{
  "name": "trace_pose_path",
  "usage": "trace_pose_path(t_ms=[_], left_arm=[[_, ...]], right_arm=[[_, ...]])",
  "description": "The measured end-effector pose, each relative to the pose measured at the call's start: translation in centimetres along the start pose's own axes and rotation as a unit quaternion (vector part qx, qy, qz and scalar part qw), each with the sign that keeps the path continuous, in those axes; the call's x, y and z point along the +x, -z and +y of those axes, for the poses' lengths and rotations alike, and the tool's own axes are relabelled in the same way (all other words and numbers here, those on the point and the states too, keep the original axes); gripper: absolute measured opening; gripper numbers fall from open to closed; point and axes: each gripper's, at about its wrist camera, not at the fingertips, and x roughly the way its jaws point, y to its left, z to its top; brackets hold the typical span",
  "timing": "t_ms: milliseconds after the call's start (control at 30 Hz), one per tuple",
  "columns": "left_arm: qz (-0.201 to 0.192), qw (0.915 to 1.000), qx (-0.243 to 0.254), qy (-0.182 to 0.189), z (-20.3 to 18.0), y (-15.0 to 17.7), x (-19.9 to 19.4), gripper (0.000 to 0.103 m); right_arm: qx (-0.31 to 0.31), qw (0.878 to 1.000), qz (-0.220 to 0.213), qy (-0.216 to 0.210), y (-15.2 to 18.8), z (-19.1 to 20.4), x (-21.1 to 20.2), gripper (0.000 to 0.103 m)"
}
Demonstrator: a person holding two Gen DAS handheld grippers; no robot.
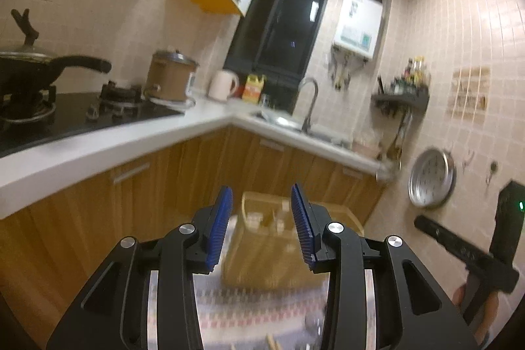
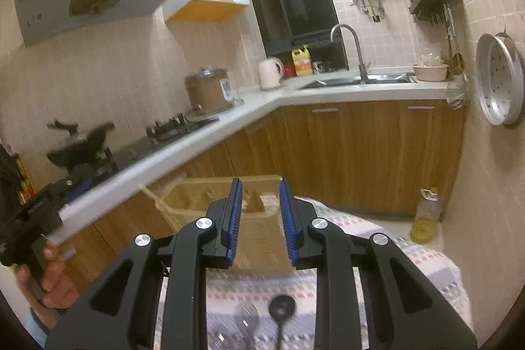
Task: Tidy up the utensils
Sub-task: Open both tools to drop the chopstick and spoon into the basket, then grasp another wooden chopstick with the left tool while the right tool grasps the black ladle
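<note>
Both tools are black with blue ribbed pads point(image 2: 235, 218). The tray point(image 2: 262, 238) is pale tan. The cloth point(image 2: 410, 251) shows pink, grey and white rows. One spoon point(image 2: 281, 309) is black; the cabinets point(image 2: 361, 153) are orange-brown woodgrain.

both wrist views sit low above a patterned tablecloth point(image 2: 410, 251), looking forward along their own fingers toward the kitchen corner. each faces the wooden organizer point(image 1: 272, 255) close ahead (blurred in the left view). they share the sink point(image 2: 361, 80), window and countertop point(image 1: 98, 146).
</note>
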Motion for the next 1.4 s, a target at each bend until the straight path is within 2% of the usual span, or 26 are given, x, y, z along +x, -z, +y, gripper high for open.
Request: trace_pose_path(t_ms=[133,200,233,367,533,633,733,1033,1133,1233,1400], left_arm=[[0.077,0.997,0.001,-0.002,0.6,2.1,0.2,0.036],[0.143,0.9897,-0.013,0.005,1.5,3.8,1.2,0.036],[0.163,0.9865,-0.018,0.009,1.8,4.4,1.6,0.036],[0.277,0.9595,-0.044,0.025,3.9,8.3,4.3,0.035],[0.357,0.9329,-0.039,0.023,4.9,11.8,6.6,0.034],[0.385,0.9214,-0.038,0.032,5.0,13.3,7.4,0.034],[0.404,0.9142,-0.026,0.024,4.8,14.4,7.8,0.027],[0.398,0.9162,0.045,-0.014,2.4,14.9,7.5,0.026],[0.396,0.9158,0.065,-0.025,1.9,15.1,7.6,0.024],[0.397,0.9137,0.081,-0.031,2.1,15.1,7.5,0.014],[0.412,0.9078,0.076,-0.014,3.0,14.6,7.4,0.011]], right_arm=[[-0.013,0.998,0.058,0.013,1.7,0.2,0.6,0.021],[-0.021,0.995,0.097,0.021,2.7,0.3,1.4,0.021],[-0.024,0.992,0.122,0.022,3.4,0.3,2.1,0.021],[-0.02,0.978,0.204,0.024,5.8,0.0,4.4,0.021],[-0.012,0.955,0.296,0.021,8.9,-0.6,7.2,0.021],[-0.005,0.945,0.327,0.02,10.1,-0.9,8.2,0.021],[-0.001,0.94,0.341,0.02,10.5,-1.3,8.7,0.021],[0.038,0.924,0.381,0.012,11.4,-2.3,10.6,0.021],[0.029,0.922,0.385,0.021,11.4,-1.8,11.2,0.021],[0.017,0.918,0.396,0.025,11.7,-1.2,12.1,0.021],[-0.019,0.914,0.404,0.038,12.0,0.1,13.0,0.021]])
